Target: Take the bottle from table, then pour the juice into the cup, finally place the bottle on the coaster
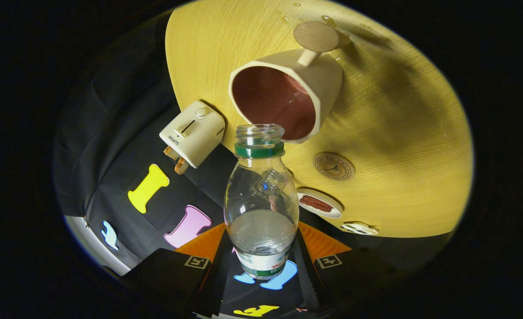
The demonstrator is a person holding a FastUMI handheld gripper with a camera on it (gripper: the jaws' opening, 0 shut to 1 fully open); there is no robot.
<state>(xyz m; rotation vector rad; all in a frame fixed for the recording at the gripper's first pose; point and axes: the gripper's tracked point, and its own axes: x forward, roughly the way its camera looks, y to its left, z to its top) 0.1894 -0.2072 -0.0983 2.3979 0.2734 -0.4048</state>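
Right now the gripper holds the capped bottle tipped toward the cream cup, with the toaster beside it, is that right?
Not quite: the bottle is uncapped, its mouth open above the green neck ring, as the gripper view shows. The rest stands: the gripper holds it between its fingers, tipped toward the cream cup, with the toaster beside it.

Bottle (261,199) base hidden between the tool (261,266) fingers; contact unclear. Small white item (359,228) at worktop (412,133) edge too small to identify.

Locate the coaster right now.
Gripper view: the coaster lies on the table just past the cup, beside the held bottle's neck, near a small plate.
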